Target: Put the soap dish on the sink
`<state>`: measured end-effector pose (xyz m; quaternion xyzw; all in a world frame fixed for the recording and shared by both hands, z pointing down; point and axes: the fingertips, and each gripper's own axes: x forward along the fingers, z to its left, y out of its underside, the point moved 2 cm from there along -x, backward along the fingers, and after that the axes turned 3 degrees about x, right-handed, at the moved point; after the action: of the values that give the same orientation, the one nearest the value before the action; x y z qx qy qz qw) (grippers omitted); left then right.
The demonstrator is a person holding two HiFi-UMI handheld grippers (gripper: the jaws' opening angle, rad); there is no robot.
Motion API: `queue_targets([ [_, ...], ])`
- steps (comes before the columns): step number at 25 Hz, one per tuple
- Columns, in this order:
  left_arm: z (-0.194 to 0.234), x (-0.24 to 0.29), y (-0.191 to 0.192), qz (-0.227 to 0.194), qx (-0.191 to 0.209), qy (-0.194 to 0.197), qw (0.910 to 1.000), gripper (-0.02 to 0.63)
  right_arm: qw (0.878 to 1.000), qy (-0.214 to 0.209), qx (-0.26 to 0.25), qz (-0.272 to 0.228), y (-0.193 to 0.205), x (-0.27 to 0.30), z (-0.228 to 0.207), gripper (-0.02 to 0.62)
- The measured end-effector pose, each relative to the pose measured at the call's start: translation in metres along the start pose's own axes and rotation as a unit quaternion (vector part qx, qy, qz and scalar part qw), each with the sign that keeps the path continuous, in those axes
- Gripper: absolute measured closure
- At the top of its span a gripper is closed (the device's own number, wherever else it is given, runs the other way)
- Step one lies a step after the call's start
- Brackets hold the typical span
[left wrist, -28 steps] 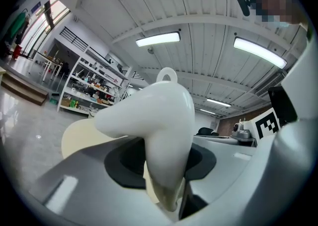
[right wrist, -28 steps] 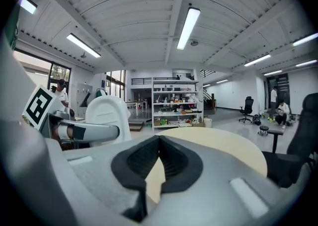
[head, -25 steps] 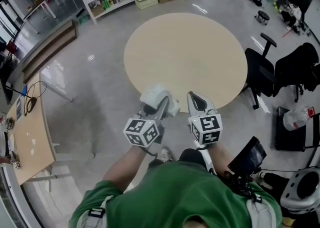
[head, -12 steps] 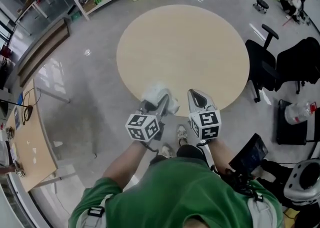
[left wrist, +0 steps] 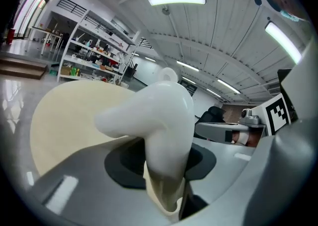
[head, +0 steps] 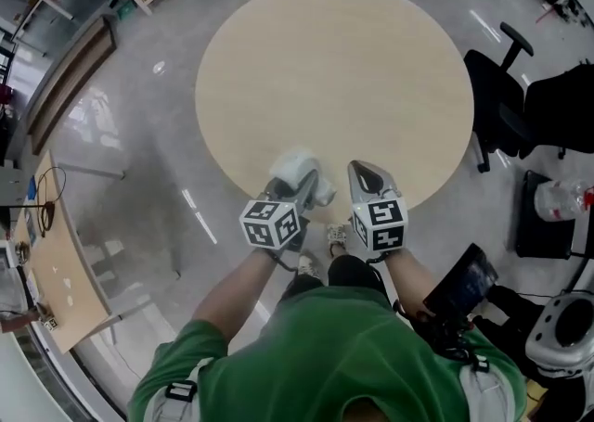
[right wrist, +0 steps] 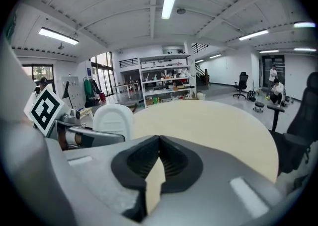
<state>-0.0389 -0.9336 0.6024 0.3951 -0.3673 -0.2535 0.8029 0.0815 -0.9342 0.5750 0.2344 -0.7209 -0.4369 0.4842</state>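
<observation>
Soap dish [head: 299,172], white and glossy, is showing at the near edge of the round table [head: 334,68] in the head view, with our left gripper [head: 304,190] clamping it and our right gripper [head: 365,174] riding just to its right. In the left gripper view, the pads are pinching its narrow lower edge. In the right gripper view, the jaws are meeting on nothing. We are judging it stiff, slick and chippable, so a firm rim hold is suiting it. No sink is showing.

The person is wearing a green short-sleeved shirt [head: 325,355] under pale straps [head: 176,390], while the grey left gripper [head: 303,185] and right gripper [head: 365,172] are each showing a white cube [head: 270,223] with black square markers.
</observation>
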Motion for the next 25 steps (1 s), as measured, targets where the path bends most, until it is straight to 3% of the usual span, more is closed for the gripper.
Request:
queue_targets([
  [7, 0.011, 0.032, 0.017, 0.035, -0.023, -0.003, 0.9991, 0.456, 0.999, -0.006, 0.018, 0.047, 0.028, 0.029, -0.017, 0.592],
  [25, 0.045, 0.086, 0.060, 0.114, -0.082, -0.023, 0.9899, 0.454, 0.995, -0.024, 0.034, 0.093, 0.063, 0.078, -0.045, 0.593],
])
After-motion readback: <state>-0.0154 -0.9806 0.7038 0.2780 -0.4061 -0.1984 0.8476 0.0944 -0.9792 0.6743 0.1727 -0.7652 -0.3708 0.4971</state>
